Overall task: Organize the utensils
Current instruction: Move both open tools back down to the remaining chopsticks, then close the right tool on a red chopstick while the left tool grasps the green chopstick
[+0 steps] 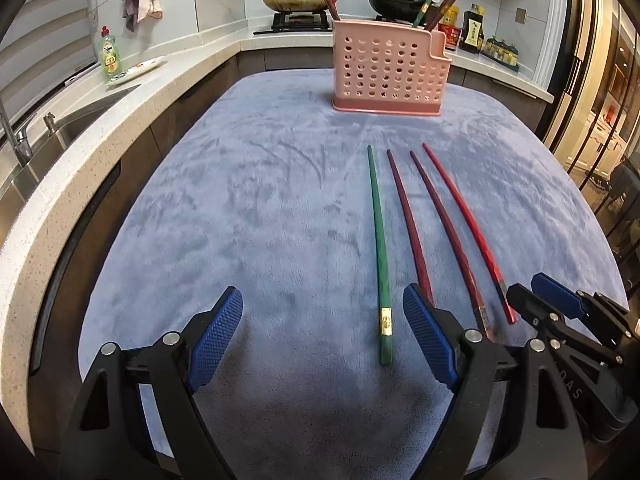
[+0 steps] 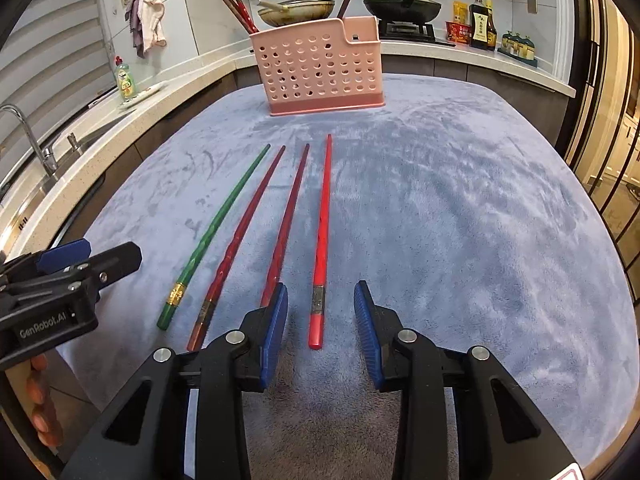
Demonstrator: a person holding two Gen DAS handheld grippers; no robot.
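Four slim tapered chopsticks on plush blue cloth; perforated, seemingly plastic pink holder.

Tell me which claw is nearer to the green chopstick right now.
Left. The left claw stands open with the green chopstick lying between its fingers, untouched. The right claw brackets the bright red chopstick, three places away in the row.

Dark red chopstick near end hidden behind right tool finger — bottle labels unreadable.
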